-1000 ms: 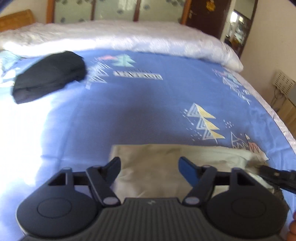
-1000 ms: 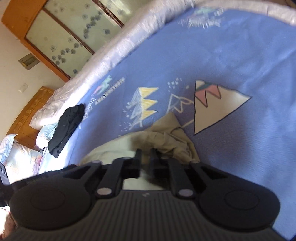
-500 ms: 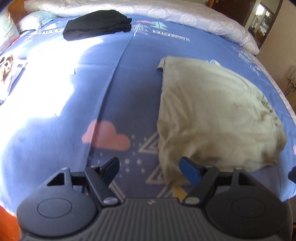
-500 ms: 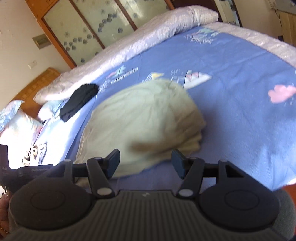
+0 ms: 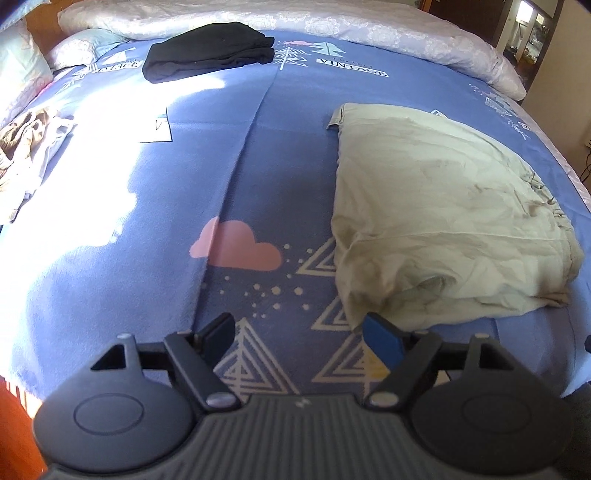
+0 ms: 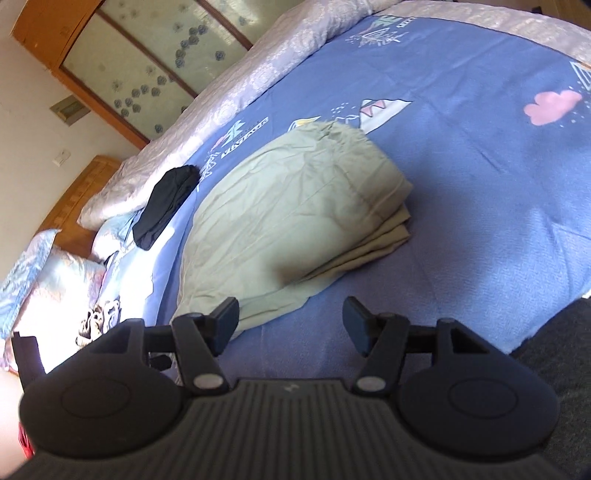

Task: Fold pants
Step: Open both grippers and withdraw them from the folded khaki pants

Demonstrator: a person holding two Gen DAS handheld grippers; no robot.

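The beige pants [image 5: 436, 206] lie folded in a thick rumpled bundle on the blue patterned bedspread [image 5: 184, 184]. My left gripper [image 5: 299, 332] hovers over the bedspread just short of the bundle's near left corner. Its jaws stand wide and are still opening, with nothing between them. In the right wrist view the pants [image 6: 295, 206] show stacked layers along their right edge. My right gripper [image 6: 291, 315] is open and empty, just short of the pants' near edge, and its left finger overlaps the fabric in the picture.
A folded black garment [image 5: 208, 50] lies at the far side near a white quilt [image 5: 332, 22]. Loose clothes [image 5: 22, 147] and pillows sit at the left. The bed's near edge [image 5: 11, 387] is close below me. Dark floor [image 6: 554, 350] shows at the right.
A second ago my right gripper was shut on the pants' fabric; it has let go and opened. Both grippers have drawn back from the pants toward the near bed edge.
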